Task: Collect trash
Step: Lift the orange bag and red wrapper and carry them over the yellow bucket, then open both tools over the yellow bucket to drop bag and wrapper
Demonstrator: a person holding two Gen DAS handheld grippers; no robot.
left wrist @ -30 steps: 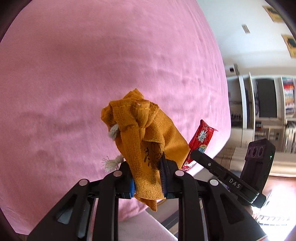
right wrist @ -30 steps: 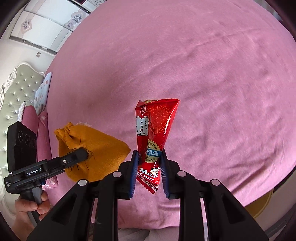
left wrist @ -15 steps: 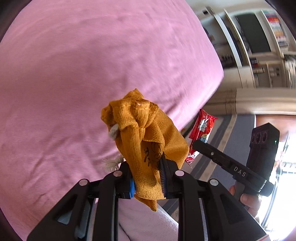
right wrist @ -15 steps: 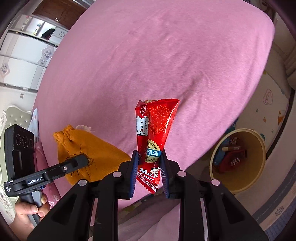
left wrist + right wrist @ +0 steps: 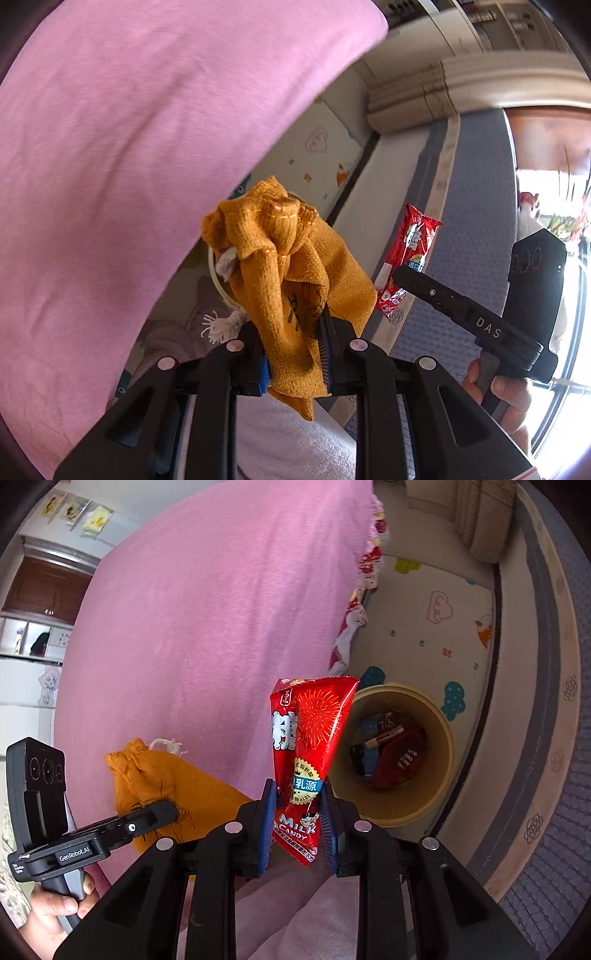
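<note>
Both grippers have swung off the pink bed since a second ago, and the yellow bin, out of sight back then, now sits right behind the red candy wrapper. The right gripper has its fingers clenched on the wrapper's lower end, the packet standing upright, its top overlapping the bin's near-left rim. In the bin: a dark red pouch and a couple of other pieces, too small to name. To the bin's left, the orange drawstring pouch is pinched by its lower half in the left gripper, fingers tight on the cloth, a white cord end dangling just left. Bed edge runs down along the bin's left side, patterned sheet border hanging there. On the bin's far side lies open play mat, then grey carpet curving round to the right.
</note>
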